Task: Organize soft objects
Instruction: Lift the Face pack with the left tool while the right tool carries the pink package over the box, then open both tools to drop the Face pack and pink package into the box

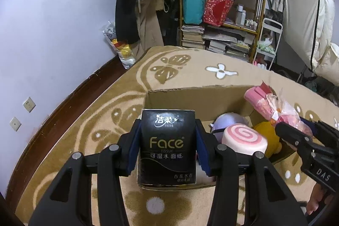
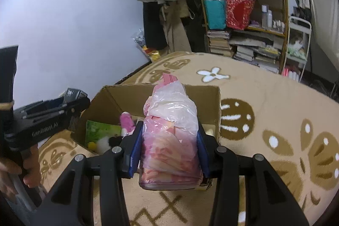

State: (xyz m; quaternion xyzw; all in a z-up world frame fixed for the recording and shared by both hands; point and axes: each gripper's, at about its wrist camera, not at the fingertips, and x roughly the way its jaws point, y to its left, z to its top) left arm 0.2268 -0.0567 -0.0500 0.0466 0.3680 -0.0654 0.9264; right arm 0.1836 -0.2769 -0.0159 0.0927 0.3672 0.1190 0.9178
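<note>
My left gripper point(image 1: 167, 141) is shut on a black "Face" tissue pack point(image 1: 166, 147) and holds it upright over the near left part of an open cardboard box point(image 1: 180, 96). My right gripper point(image 2: 168, 147) is shut on a pink tissue pack in a clear plastic bag point(image 2: 171, 137), held above the same box point(image 2: 118, 99); the bag also shows in the left wrist view point(image 1: 273, 107). Inside the box lie a pink swirl cushion point(image 1: 243, 139), a purple plush point(image 1: 228, 122), a yellow plush point(image 1: 267, 132), a green packet point(image 2: 101, 130) and a pink plush point(image 2: 127, 122).
The box stands on a tan patterned carpet point(image 1: 180, 69). A wooden shelf point(image 1: 222, 14) with books and bags, hanging coats point(image 1: 146, 3) and a white rack point(image 2: 298, 43) line the far wall. A dark skirting board point(image 1: 63, 109) runs along the left wall.
</note>
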